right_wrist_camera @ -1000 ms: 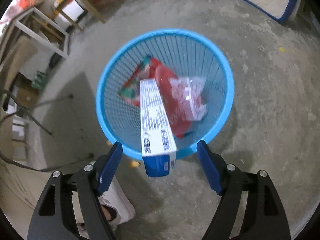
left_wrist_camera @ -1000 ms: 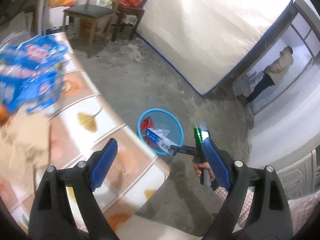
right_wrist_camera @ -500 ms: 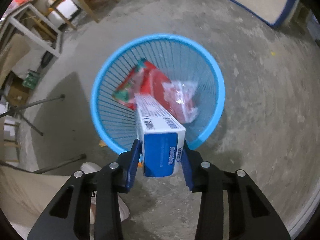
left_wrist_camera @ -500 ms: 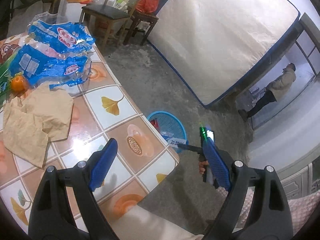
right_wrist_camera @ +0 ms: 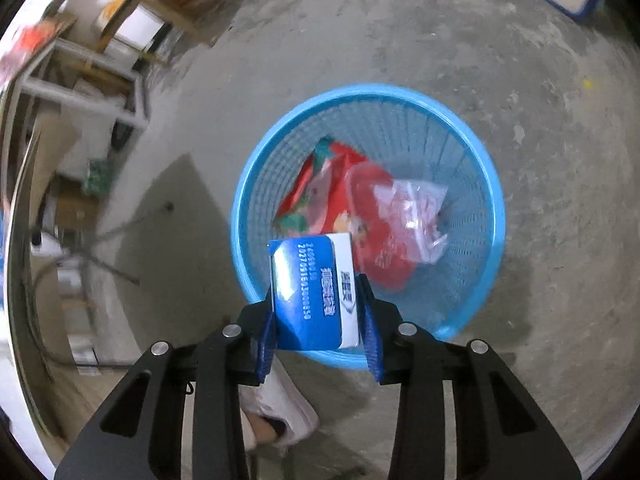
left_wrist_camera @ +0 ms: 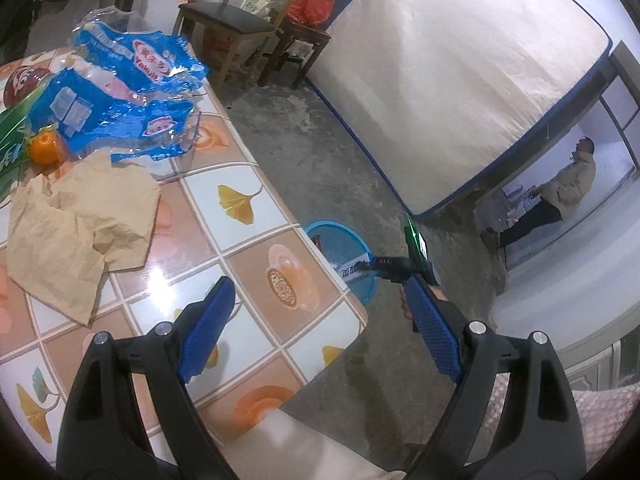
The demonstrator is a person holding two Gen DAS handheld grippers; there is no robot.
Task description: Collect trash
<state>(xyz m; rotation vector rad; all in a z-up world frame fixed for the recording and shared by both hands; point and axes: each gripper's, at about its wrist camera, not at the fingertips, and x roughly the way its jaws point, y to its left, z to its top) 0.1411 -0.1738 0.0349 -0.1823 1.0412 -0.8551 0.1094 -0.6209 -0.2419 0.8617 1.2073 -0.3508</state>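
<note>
Right gripper [right_wrist_camera: 318, 322] over the near rim of the blue basket [right_wrist_camera: 486, 184] on the concrete floor, jaws clamped on a blue-and-white box [right_wrist_camera: 310, 292]; red wrappers [right_wrist_camera: 360, 208] already inside the basket; left gripper [left_wrist_camera: 320, 334] above the tiled surface [left_wrist_camera: 256, 240], jaws wide apart and holding nothing; crumpled brown paper [left_wrist_camera: 76, 220], blue plastic packaging [left_wrist_camera: 124, 92] and an orange [left_wrist_camera: 47, 148] lying farther along that surface.

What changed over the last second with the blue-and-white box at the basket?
The right gripper closed on the blue-and-white box, which had been leaning loose on the blue basket rim, and lifted its end. The red wrappers stayed in the basket; the left gripper stayed open and empty.
</note>
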